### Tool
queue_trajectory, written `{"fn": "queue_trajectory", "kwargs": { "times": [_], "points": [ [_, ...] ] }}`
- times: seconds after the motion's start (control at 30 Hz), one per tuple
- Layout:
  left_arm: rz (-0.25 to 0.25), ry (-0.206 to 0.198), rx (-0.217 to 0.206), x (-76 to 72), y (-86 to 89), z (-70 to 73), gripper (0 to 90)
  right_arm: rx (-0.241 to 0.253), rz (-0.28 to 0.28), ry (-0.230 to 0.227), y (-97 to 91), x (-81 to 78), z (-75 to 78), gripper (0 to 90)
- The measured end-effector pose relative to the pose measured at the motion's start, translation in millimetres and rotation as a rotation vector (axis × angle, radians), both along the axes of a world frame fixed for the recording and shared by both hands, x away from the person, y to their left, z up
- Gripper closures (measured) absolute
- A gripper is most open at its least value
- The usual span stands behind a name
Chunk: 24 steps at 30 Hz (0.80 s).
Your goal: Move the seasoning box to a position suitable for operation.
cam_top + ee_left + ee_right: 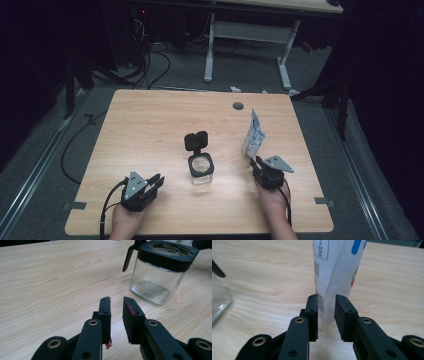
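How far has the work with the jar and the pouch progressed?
Done: the clear glass jar stands with its black hinged lid open. In hand: the right hand-held gripper stands open around the white upright pouch. Left: the jar looks empty, so probably filling it.

You were working at a light wooden bench (pixel 150 125) with a round grommet hole (pixel 238 105) near its far edge. Grey carpet floor (pixel 45 165) lay around you, metal rails (pixel 30 175) either side. Beyond stood a white-legged desk (pixel 247 30), cables (pixel 150 65) trailing beneath, the room dark behind it.
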<state>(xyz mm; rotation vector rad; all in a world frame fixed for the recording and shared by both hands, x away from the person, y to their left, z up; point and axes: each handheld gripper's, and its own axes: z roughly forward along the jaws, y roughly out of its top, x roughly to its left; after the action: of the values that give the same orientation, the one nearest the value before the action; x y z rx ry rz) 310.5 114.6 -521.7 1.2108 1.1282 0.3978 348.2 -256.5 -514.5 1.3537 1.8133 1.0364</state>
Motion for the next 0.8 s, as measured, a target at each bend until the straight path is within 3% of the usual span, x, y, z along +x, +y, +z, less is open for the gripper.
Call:
{"fn": "queue_trajectory", "kwargs": {
  "times": [0.13,0.17,0.23,0.3,0.43,0.57,0.8],
  "points": [
    [0.002,-0.001,-0.002,-0.3,0.6,0.4,77.0,-0.007,-0.018,0.01,1.3,7.1,0.5,80.5],
    [0.003,-0.003,-0.001,-0.3,0.8,0.4,77.0,-0.011,-0.02,0.009,1.8,8.3,1.5,86.8],
    [0.005,-0.001,-0.001,0.1,1.2,0.0,77.0,-0.019,-0.022,0.004,2.1,8.2,1.5,89.8],
    [0.007,0.003,-0.003,0.3,1.0,-0.3,77.0,-0.007,-0.02,0.008,0.8,8.4,1.5,90.0],
    [0.004,0.002,0.003,0.3,0.4,-1.1,77.0,-0.028,-0.002,0.006,1.9,5.5,2.2,90.0],
    [0.002,0.002,0.0,-0.1,-0.7,-0.8,77.1,-0.029,0.032,0.0,5.3,-7.2,1.5,90.0],
    [-0.006,0.001,0.002,-1.0,-4.9,-1.3,77.2,-0.009,0.098,-0.034,9.0,-49.8,1.3,90.0]
  ]
}}
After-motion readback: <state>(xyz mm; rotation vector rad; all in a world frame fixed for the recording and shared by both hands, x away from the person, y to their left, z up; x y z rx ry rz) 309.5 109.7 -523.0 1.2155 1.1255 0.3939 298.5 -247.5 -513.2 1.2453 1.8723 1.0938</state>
